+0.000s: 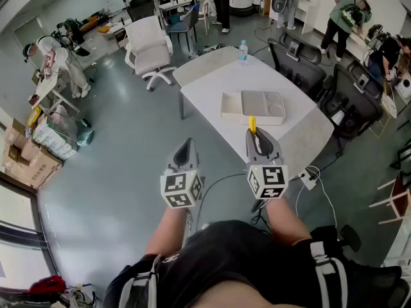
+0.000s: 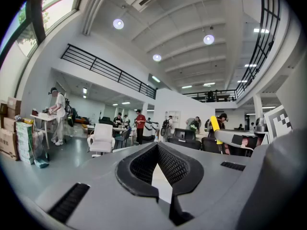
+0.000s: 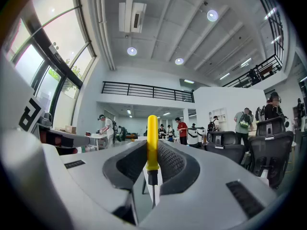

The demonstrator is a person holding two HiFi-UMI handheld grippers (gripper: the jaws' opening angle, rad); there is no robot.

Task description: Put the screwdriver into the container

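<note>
screwdriver (image 3: 152, 133) tip is hidden low between the right gripper (image 3: 152, 150) jaws, which clamp it upright; left gripper (image 2: 157, 150) pinched closed, empty; both held level, near the container (image 1: 253, 106) on the worktop (image 1: 218, 76)

Screwdriver (image 3: 152, 147): shaft tip hidden low between the 2 pads of the right gripper (image 1: 255, 135). Head view: only the yellow handle end shows past it. Container (image 1: 253, 106): contents too small to tell. Bottle (image 1: 243, 51): label unreadable.
</note>
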